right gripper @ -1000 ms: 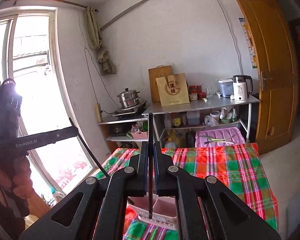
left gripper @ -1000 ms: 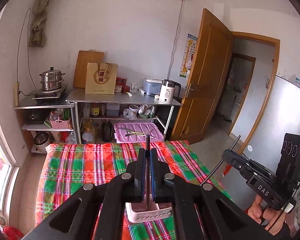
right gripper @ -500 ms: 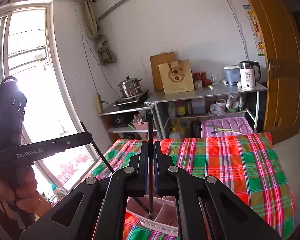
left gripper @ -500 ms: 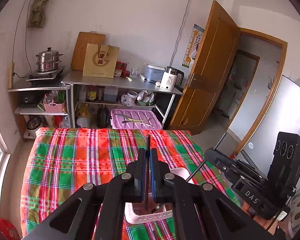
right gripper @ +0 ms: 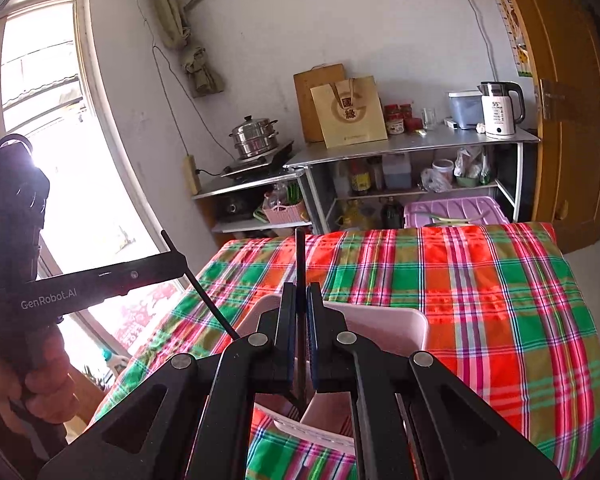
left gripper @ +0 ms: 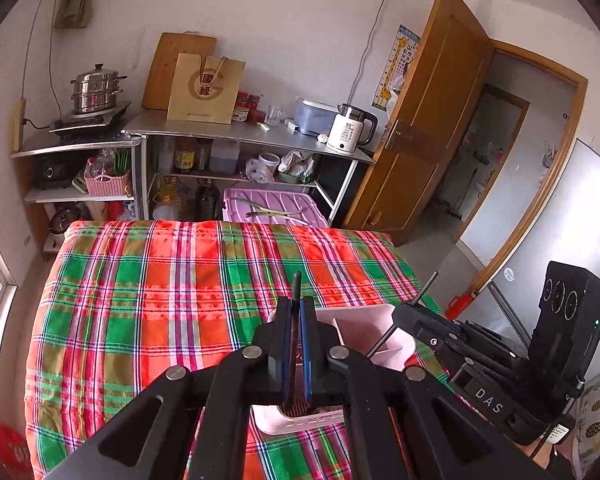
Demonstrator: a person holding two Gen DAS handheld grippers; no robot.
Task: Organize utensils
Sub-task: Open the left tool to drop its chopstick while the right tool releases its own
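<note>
One plaid-covered table (left gripper: 148, 304) carries one pink holder (left gripper: 364, 332) near its front edge. Two hand-held grippers tilt down over it: the left hand-held gripper (left gripper: 296, 344) and the right hand-held gripper (right gripper: 300, 340) are each clamped on one dark chopstick (left gripper: 296, 284), (right gripper: 300, 256). Their lower ends are hidden behind the fingers.

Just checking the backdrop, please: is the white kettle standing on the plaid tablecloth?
No, the white kettle stands on the metal shelf against the wall.
</note>
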